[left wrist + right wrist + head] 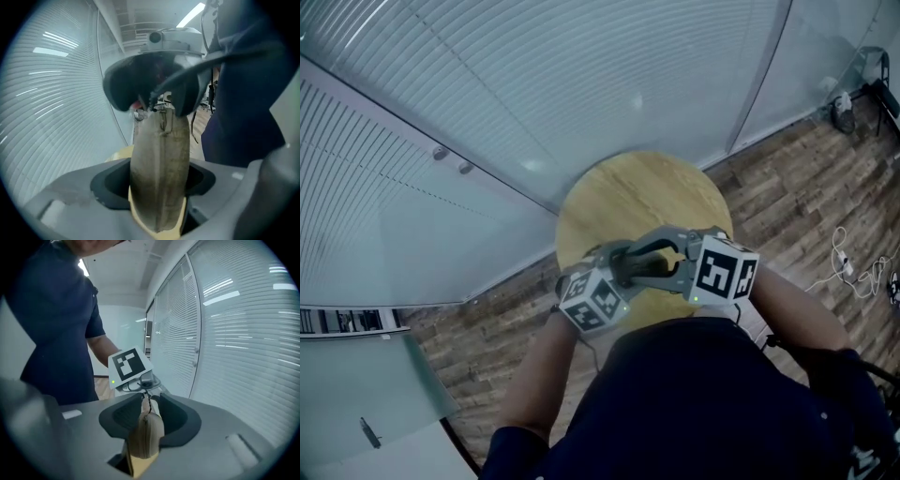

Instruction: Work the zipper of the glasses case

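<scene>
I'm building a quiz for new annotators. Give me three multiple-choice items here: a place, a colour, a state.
1. Where is the glasses case? A on the floor; B between the left gripper and the right gripper; C in a drawer.
2. Its colour? A tan-brown; B red; C blue.
3. The left gripper is: A open and empty; B shut on a cable; C shut on the case.
Key: B, each gripper view shows it between that gripper's jaws; A, both gripper views show tan fabric; C, it clamps the case's sides.
</scene>
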Demonstrator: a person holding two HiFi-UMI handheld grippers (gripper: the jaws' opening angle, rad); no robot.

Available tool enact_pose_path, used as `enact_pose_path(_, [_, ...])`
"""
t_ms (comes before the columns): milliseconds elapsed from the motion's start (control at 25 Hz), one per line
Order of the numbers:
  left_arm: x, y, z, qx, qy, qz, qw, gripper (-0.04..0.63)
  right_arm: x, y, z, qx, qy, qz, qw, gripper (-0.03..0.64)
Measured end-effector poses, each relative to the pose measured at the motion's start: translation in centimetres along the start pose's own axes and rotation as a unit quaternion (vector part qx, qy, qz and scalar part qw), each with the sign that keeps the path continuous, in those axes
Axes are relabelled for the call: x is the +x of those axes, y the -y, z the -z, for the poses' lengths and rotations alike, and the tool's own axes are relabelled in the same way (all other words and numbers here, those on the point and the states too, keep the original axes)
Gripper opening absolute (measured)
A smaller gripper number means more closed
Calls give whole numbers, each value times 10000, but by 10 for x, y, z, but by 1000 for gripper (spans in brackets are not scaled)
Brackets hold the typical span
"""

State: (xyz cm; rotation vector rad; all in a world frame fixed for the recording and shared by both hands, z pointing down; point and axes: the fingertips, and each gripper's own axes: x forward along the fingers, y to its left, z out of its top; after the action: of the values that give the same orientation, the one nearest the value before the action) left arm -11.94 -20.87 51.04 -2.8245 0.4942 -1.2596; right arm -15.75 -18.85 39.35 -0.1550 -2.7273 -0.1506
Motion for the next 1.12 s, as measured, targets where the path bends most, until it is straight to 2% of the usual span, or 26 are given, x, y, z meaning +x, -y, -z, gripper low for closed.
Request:
enact_pose_path(120, [4, 4, -1, -59, -29, 64, 10000, 308, 5, -8, 10, -57, -23, -311, 9995, 77])
enact_pose_path(160, [4, 4, 0, -81, -21, 76, 9999, 308, 4, -8, 9, -32, 23, -341, 9994, 37])
enact_pose_path(320, [-6, 9, 6, -223, -51, 78, 9997, 308, -5, -8, 1, 134, 206, -192, 9995, 20])
enact_pose_path(480, [-17, 7, 8, -440, 114, 102, 9989, 308, -10, -2, -9, 382, 742, -120, 9964, 11])
enact_pose_path(600, [-28, 13, -4, -545, 393, 284, 9973, 307, -18, -4, -22, 632, 1347, -266, 9885, 9])
enact_pose_path(800, [-35, 21, -26, -635, 1001, 412, 9921, 302, -43, 0, -32, 1210, 2295, -293, 9653, 8])
enact_pose_path(880, [-37, 19, -25, -764, 1175, 356, 9895, 301, -51, 5, -32, 1265, 2469, -246, 9604, 9])
enact_pose_path(1000, [-41, 19, -26, -820, 1295, 314, 9877, 301, -54, 0, -33, 1208, 2488, -266, 9606, 8])
enact_pose_path(1120, [-50, 21, -38, -880, 1455, 308, 9850, 301, -63, -3, -42, 1342, 2723, -272, 9524, 8])
